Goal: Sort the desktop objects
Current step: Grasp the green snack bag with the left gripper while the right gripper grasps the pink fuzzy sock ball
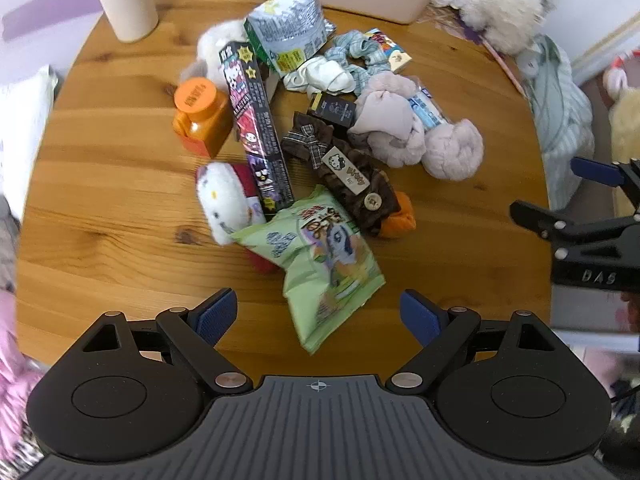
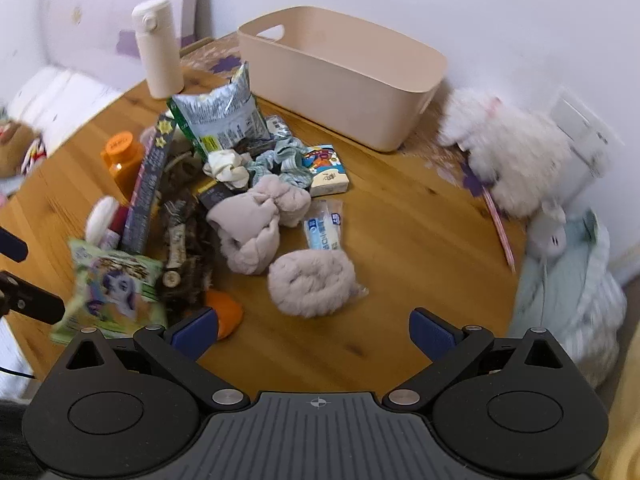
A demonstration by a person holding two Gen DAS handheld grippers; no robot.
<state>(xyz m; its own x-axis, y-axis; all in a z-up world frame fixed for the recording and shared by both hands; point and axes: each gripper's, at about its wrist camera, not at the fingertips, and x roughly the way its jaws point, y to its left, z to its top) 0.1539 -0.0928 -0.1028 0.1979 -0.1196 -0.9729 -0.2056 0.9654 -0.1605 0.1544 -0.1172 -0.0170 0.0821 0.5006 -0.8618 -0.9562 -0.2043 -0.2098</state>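
Observation:
A heap of small things lies on the round wooden table (image 1: 112, 216): a green snack bag (image 1: 320, 256), a silver snack bag (image 1: 288, 28), an orange bottle (image 1: 200, 114), a long dark box (image 1: 258, 128), a white plush cat (image 1: 222, 200), brown bow hair ties (image 1: 344, 168) and grey fluffy socks (image 1: 416, 128). My left gripper (image 1: 318, 318) hangs open above the green bag's near end, touching nothing. My right gripper (image 2: 314, 334) is open over bare wood, just short of a rolled grey sock (image 2: 312, 282). An empty beige bin (image 2: 344, 72) stands at the back.
A white flask (image 2: 158, 48) stands at the table's back left. A white plush toy (image 2: 508, 152) and pale blue cloth (image 2: 568, 292) sit at the right edge. A tissue pack (image 2: 326, 170), white scrunchie (image 2: 228, 168) and orange ball (image 2: 228, 314) lie in the heap.

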